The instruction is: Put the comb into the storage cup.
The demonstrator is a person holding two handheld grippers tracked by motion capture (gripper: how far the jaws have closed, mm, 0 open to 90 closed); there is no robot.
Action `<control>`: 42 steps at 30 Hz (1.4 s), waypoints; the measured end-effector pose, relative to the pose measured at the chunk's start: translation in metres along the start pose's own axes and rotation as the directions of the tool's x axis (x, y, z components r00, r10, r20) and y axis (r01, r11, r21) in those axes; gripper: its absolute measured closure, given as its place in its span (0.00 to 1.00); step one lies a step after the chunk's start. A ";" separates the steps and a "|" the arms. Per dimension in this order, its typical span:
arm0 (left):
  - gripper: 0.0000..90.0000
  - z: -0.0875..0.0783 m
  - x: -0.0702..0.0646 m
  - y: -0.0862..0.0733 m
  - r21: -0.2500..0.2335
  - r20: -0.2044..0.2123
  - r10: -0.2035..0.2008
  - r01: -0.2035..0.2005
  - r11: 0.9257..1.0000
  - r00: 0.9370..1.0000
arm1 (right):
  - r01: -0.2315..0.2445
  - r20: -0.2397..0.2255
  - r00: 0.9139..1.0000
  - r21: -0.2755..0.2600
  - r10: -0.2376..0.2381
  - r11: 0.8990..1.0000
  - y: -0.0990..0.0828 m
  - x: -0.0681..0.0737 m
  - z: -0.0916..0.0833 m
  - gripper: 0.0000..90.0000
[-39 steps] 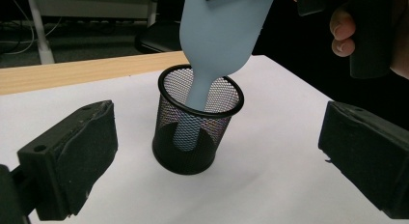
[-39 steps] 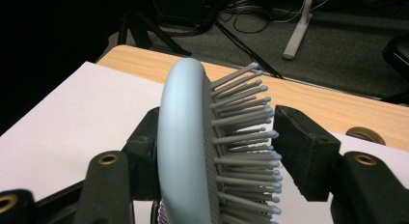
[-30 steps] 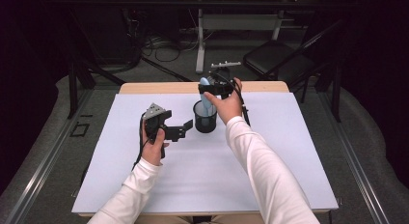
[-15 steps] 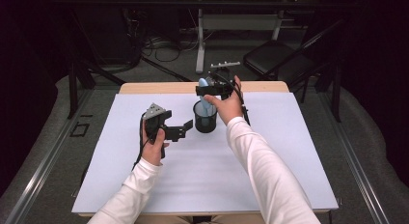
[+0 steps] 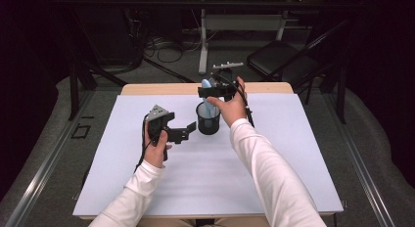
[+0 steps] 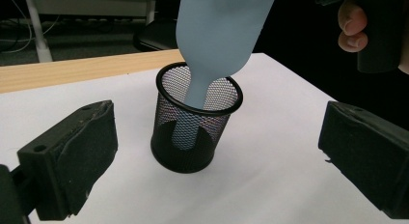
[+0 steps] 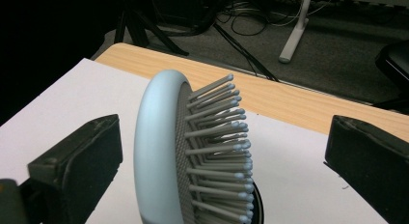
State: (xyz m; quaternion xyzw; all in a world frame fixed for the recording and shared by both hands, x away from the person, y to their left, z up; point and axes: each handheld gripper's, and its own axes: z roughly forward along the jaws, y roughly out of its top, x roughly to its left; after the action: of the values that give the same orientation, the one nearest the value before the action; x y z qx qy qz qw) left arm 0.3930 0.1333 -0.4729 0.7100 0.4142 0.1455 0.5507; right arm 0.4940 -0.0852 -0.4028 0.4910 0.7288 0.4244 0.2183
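Release step: hairbrush [image 6: 212, 50] stands handle-down in mesh cup [image 6: 195, 132] on worktop [image 5: 274, 153], right tool [image 5: 215, 91] just opened wide, holding nothing, left tool [image 5: 188, 131] open beside cup; next, back right tool off.

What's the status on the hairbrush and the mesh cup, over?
Right tongs just opened, brush head between the pads, untouched. Left tongs open, empty. Hairbrush standing handle-down in mesh cup. Nothing in the way.

The hairbrush [image 5: 207, 92] stands handle-down in the mesh cup [image 5: 208, 120], which sits on the desk [image 5: 293, 153] towards its far edge. Left gripper [image 5: 188, 132] lies just left of the cup; right gripper [image 5: 210, 91] hangs above it, jaws either side of the brush head.
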 end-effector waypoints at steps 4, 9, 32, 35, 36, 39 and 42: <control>0.01 0.000 0.000 0.000 -0.002 0.003 0.002 -0.002 1.000 1.000 | 0.002 -0.007 1.000 -0.008 -0.002 1.000 0.001 0.000 -0.003 0.00; 0.01 0.000 0.000 0.000 -0.002 0.005 -0.001 0.001 1.000 1.000 | 0.000 -0.013 1.000 -0.013 0.000 1.000 0.002 -0.001 -0.005 0.00; 0.01 -0.004 0.000 0.004 0.010 0.025 0.000 0.000 1.000 1.000 | 0.016 -0.067 0.998 -0.050 -0.020 0.999 0.011 -0.015 -0.048 0.00; 0.01 -0.005 0.000 0.005 0.014 0.024 0.002 -0.003 1.000 1.000 | 0.025 -0.077 0.997 -0.050 -0.029 0.998 0.010 -0.017 -0.055 0.00; 0.01 -0.005 0.000 0.005 0.013 0.026 0.002 -0.003 1.000 1.000 | 0.029 -0.082 0.996 -0.049 -0.033 0.998 0.010 -0.017 -0.057 0.00; 0.01 -0.007 0.001 0.006 0.014 0.021 -0.003 0.002 1.000 1.000 | 0.038 -0.088 0.995 -0.054 -0.043 0.998 0.009 -0.019 -0.063 0.00; 0.01 -0.008 0.002 0.008 0.013 0.020 -0.003 0.003 1.000 1.000 | 0.038 -0.096 0.994 -0.058 -0.044 0.998 0.008 -0.020 -0.068 0.00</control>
State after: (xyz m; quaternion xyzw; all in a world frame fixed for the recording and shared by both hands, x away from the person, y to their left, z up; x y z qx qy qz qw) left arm 0.3920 0.1393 -0.4638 0.7142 0.4108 0.1350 0.5503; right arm 0.4570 -0.1294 -0.3613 0.4484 0.7363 0.4634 0.2051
